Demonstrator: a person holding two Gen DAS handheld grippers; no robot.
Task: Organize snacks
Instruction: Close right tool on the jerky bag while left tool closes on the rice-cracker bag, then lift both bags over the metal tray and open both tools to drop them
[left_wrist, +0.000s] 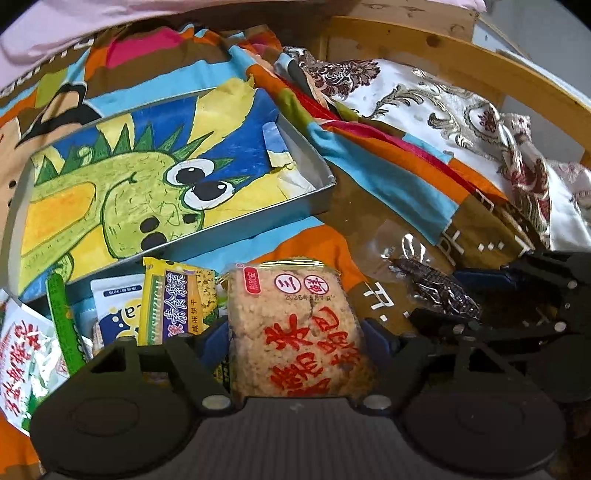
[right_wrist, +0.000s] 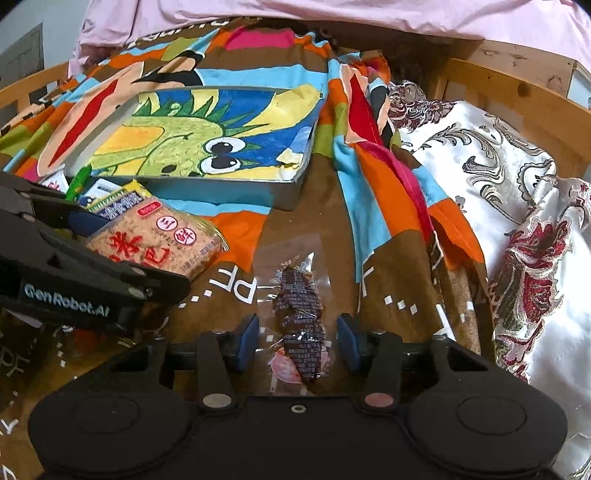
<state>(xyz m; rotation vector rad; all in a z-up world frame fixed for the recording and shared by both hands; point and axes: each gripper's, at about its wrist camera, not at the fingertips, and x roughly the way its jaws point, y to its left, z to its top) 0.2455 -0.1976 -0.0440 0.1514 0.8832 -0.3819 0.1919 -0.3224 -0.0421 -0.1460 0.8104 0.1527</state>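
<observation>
Jaws, left gripper (left_wrist: 295, 339): mine, clamped on the rice-cracker pack (left_wrist: 295, 332), its long axis running away from me toward 12 o'clock. Jaws, right gripper (right_wrist: 297, 338): mine, wide apart, straddling the dark snack in clear wrap (right_wrist: 301, 325) without touching it; its long axis also runs toward 12, so I judge a straight close would catch its narrow sides. Loose packets (left_wrist: 122, 314): at 9 to 10 o'clock of the left gripper. Metal tray (right_wrist: 291, 192) with dinosaur drawing: at 11 o'clock of both, on the patterned bedspread (right_wrist: 369, 206); likely the destination, nearer the left gripper.
</observation>
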